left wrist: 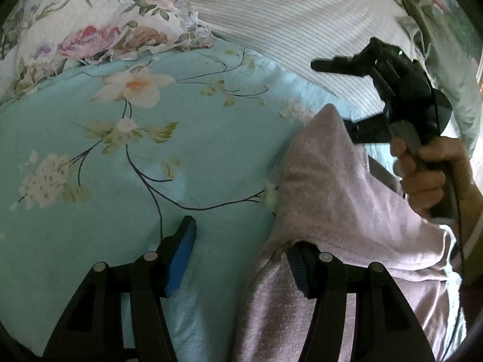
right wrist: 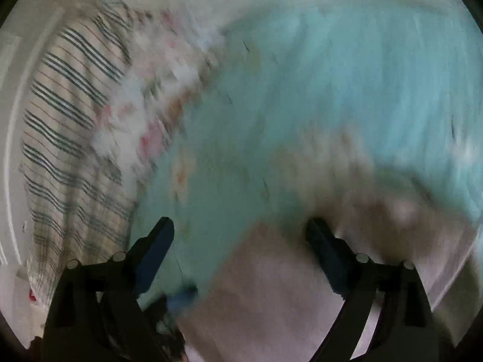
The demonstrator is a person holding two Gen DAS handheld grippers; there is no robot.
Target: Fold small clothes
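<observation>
A pale pink fleecy garment (left wrist: 338,211) lies on the turquoise floral bedsheet (left wrist: 151,150), its near edge raised in a peak. My left gripper (left wrist: 241,259) is open; its right finger (left wrist: 297,268) touches the garment's edge and the left finger (left wrist: 181,259) is over the sheet. My right gripper (left wrist: 335,96), held in a hand, is open above the garment's far corner. In the blurred right wrist view the right gripper (right wrist: 241,250) is open over the pink garment (right wrist: 271,286) and the sheet (right wrist: 302,105).
A flowered quilt (left wrist: 99,30) and a white striped cloth (left wrist: 286,24) lie at the back of the bed. A striped blanket (right wrist: 69,120) lies at the left in the right wrist view, with a white wall beside it.
</observation>
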